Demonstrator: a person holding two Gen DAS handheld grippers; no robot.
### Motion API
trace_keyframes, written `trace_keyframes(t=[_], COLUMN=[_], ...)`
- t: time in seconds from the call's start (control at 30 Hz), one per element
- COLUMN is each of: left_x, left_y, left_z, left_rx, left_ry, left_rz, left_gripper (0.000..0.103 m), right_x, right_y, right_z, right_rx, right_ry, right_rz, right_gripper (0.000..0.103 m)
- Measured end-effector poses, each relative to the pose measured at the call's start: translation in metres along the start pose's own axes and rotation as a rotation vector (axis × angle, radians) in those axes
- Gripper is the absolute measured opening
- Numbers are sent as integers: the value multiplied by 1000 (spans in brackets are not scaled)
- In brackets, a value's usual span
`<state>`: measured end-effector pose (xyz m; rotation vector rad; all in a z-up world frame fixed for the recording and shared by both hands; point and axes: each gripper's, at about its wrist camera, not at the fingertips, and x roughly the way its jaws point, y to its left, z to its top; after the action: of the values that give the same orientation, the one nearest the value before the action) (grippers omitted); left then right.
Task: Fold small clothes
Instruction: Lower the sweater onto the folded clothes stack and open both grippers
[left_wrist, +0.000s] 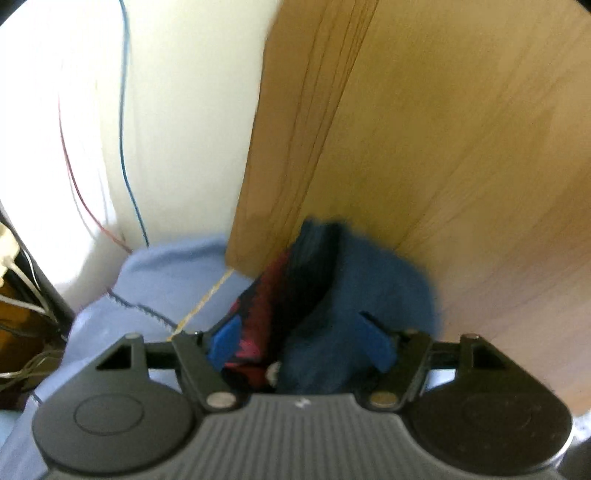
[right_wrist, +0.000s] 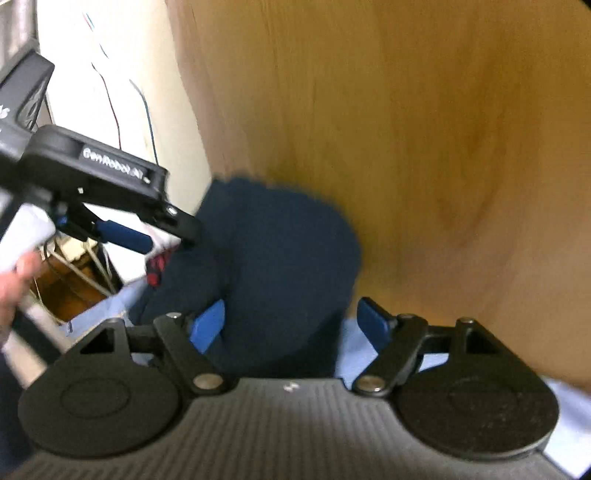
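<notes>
1. Left wrist view: the left hand-held gripper (left_wrist: 301, 341) stands with its jaws apart, and the dark blue garment (left_wrist: 354, 295) with a red-and-black patterned part bunches between its blue pads (left_wrist: 223, 341); whether the pads truly pinch it I cannot tell (blur hides the contact)
2. The garment lies at the near edge of the wooden table (left_wrist: 461, 147), partly over a pale blue cloth (left_wrist: 166, 280), and runs directly ahead of that gripper, its long axis pointing away along the fingers
3. Right wrist view: the right hand-held gripper (right_wrist: 291, 328) is spread wide with the same garment (right_wrist: 280, 266) directly ahead, its cloth reaching in between the pads
4. The left hand-held gripper (right_wrist: 166, 240) enters from the left, tilted down toward the garment's left edge, with the person's hand (right_wrist: 16, 280) behind it
5. My judgement: both grippers are about equally near, so the coming fold turns on each one closing on its own side of the bundle
</notes>
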<state>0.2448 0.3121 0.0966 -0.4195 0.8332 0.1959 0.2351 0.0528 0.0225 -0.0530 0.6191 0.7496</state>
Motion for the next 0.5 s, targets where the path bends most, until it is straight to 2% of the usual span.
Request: trace_keyframes(t=[0.07, 0.13, 0.2, 0.3, 0.4, 0.5], left_x=[-42, -83, -120, -154, -162, -155], left_y=[-2, -5, -16, -38, -67, -91], left_z=[-7, -34, -73, -152, -233, -296], left_rx=[-17, -9, 34, 128, 219, 246], left_ry=[-88, -182, -280, -395, -420, -353], left_rz=[-78, -160, -210, -219, -203, -168], left_gripper=[72, 76, 82, 88, 90, 91], right_x=[-43, -78, -104, -145, -182, -214], right_y=[-2, -15, -10, -8, 10, 24], right_z=[-10, -23, -42, -85, -124, -158], right_rx=[4, 27, 65, 128, 167, 257], right_ry=[-46, -69, -80, -85, -117, -149], right_rz=[-7, -7, -21, -44, -95, -144], right_gripper=[83, 83, 84, 84, 84, 84])
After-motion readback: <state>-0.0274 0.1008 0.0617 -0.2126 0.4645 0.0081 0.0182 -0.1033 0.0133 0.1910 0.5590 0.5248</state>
